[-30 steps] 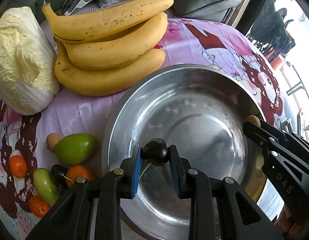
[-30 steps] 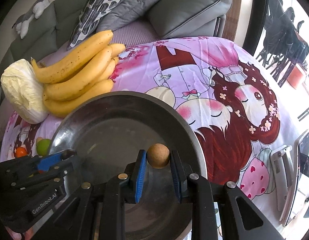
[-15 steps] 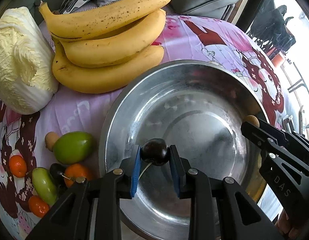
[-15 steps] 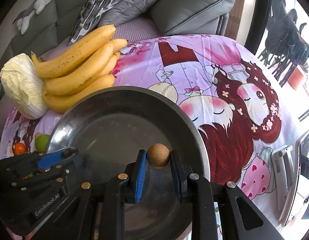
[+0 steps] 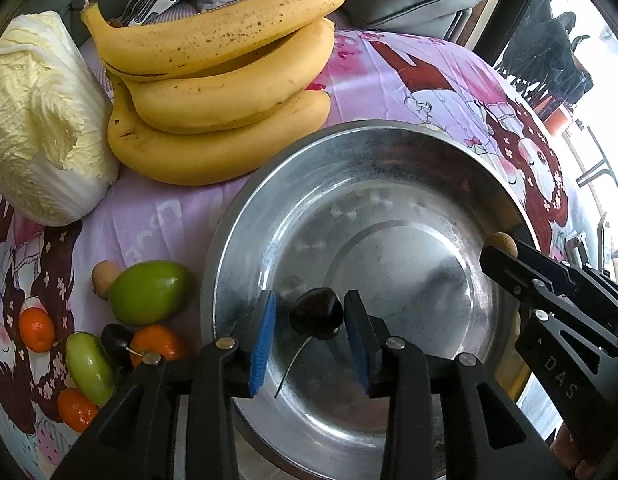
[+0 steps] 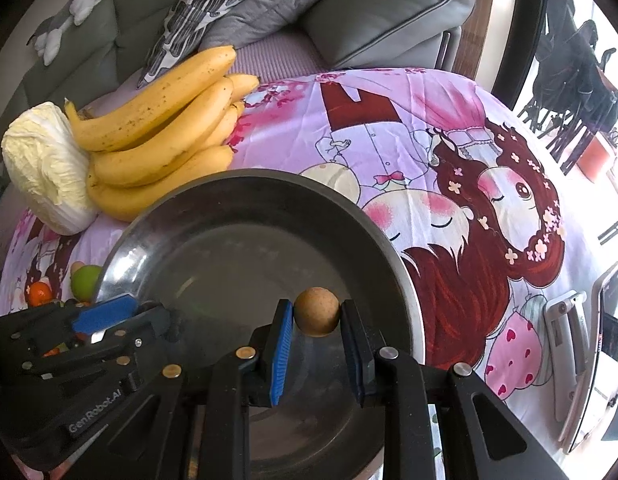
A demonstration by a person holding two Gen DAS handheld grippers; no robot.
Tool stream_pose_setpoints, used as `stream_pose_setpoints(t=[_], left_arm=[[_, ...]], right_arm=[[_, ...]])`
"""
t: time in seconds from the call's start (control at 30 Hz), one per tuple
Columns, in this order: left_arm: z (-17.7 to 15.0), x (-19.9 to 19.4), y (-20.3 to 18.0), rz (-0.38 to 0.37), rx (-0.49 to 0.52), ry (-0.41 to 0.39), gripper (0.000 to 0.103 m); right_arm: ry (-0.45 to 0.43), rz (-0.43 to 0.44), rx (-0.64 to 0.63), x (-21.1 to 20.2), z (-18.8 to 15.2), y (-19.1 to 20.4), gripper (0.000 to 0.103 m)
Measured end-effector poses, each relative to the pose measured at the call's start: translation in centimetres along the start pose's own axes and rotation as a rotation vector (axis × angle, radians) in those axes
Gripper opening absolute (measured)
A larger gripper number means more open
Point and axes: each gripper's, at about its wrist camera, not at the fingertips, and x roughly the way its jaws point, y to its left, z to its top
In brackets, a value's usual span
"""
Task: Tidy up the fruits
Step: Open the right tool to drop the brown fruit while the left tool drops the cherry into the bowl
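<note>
Drop-off step: left gripper (image 5: 309,330) stands wide, the cherry (image 5: 317,318) loose between its fingers over the bowl (image 5: 349,148). Right gripper (image 6: 315,338) pinches a brown fruit (image 6: 317,311); next, likely, open it over the bowl.

One metal bowl (image 5: 389,152) sits beside one bunch of bananas (image 5: 213,92), with three showing from the left wrist view and at least four from the right, and one cabbage (image 5: 41,120). Two cherries (image 5: 317,314), two tan longans (image 6: 317,311), two green fruits (image 5: 149,292) and three small oranges (image 5: 37,328) make up the rest. Each of the two grippers shows two fingers (image 5: 263,336).
</note>
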Motion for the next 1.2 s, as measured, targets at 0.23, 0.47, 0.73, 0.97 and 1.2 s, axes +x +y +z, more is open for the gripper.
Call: stream_pose_setpoints(t=[0.23,0.47,0.73,0.97,1.2], left_arm=[[0.2,-0.4,0.0,-0.003,-0.001,-0.001,0.037],[0.0,-1.6,0.5,-0.008,-0.005,-0.016,0.044],[0.0,-3.2,1.1,-0.001,-0.019,-0.044,0.048],[-0.7,-4.1,3.2,0.018,-0.074,-0.03,0.053],[-1.5,-3.8,5.3,0.04,-0.116,-0.008,0.067]], right_arm=[[-0.002,0.014,0.003,-0.1,0.0,-0.1,0.027],[-0.015,0.025,0.0,-0.7,0.1,0.0,0.03],[-0.029,0.031,-0.012,-1.3,0.1,0.3,0.035],[-0.022,0.032,-0.012,-1.3,0.0,0.4,0.054],[-0.023,0.039,-0.009,-1.2,0.0,0.5,0.07]])
